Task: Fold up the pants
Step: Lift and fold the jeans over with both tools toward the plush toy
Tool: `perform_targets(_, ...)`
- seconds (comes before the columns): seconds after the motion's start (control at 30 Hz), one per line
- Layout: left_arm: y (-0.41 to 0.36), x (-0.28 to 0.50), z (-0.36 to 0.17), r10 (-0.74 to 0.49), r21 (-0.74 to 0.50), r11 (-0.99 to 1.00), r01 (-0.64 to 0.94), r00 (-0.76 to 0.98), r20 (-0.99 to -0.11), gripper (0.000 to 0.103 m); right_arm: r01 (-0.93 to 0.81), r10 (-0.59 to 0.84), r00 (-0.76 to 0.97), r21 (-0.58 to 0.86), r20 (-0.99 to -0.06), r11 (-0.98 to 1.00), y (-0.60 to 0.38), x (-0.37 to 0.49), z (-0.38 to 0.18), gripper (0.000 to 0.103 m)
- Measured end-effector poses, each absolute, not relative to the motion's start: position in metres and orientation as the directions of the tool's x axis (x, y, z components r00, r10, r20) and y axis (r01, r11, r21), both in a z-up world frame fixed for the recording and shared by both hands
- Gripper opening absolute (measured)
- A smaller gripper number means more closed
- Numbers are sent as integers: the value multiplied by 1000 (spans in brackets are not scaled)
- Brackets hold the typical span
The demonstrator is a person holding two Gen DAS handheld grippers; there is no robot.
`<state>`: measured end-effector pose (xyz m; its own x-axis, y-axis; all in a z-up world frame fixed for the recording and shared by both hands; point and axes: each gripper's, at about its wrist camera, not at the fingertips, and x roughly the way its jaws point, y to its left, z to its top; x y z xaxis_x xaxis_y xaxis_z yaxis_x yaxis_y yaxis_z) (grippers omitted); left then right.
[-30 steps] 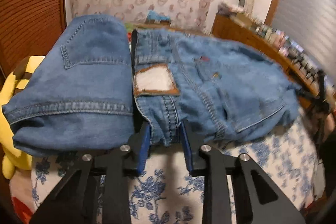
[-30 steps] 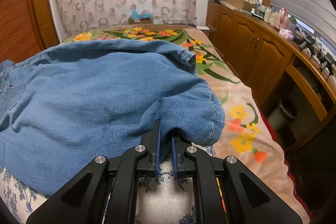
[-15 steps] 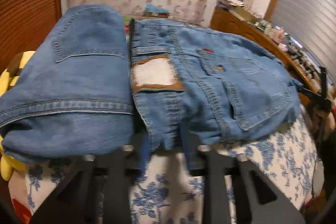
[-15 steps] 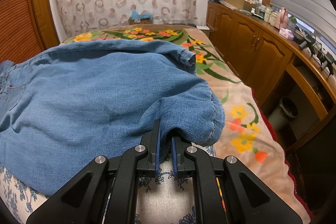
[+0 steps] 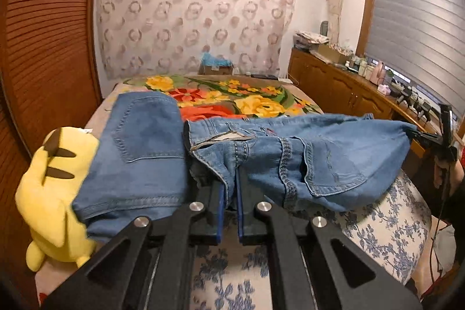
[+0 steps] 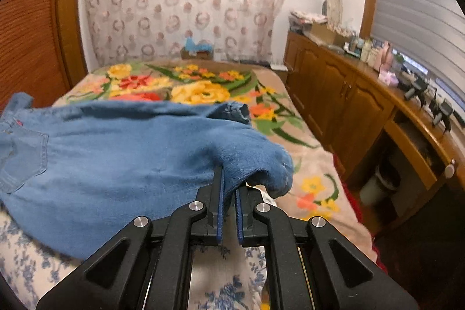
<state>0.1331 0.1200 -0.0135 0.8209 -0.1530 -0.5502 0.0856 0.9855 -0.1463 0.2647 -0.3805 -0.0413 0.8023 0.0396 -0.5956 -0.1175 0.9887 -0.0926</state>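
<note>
Both claws, left (image 5: 229,188) and right (image 6: 228,182), pinch the jeans' (image 5: 305,161) near edge.

Left gripper (image 5: 229,193) pointed forward and down, jaws just closed in, clamped on a denim fold of the pants (image 5: 290,161). Right gripper (image 6: 229,193) angled likewise, jaws pinched tight on the pants' edge. In the left view the right gripper (image 5: 430,140) showed at far right, gripping the other end, a hand (image 5: 443,170) behind it.
</note>
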Motion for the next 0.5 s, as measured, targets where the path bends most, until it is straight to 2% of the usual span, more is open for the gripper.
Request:
perform_targets(0.3, 138, 59, -12, -146, -171, 983, 64, 841, -522, 4, -203, 144, 800, -37, -583, 978, -380, 189, -32, 4)
perform_targets(0.5, 146, 15, -19, -126, -167, 985, 40, 827, -549, 4, -269, 213, 782, -9, -585, 963, -378, 134, -31, 4)
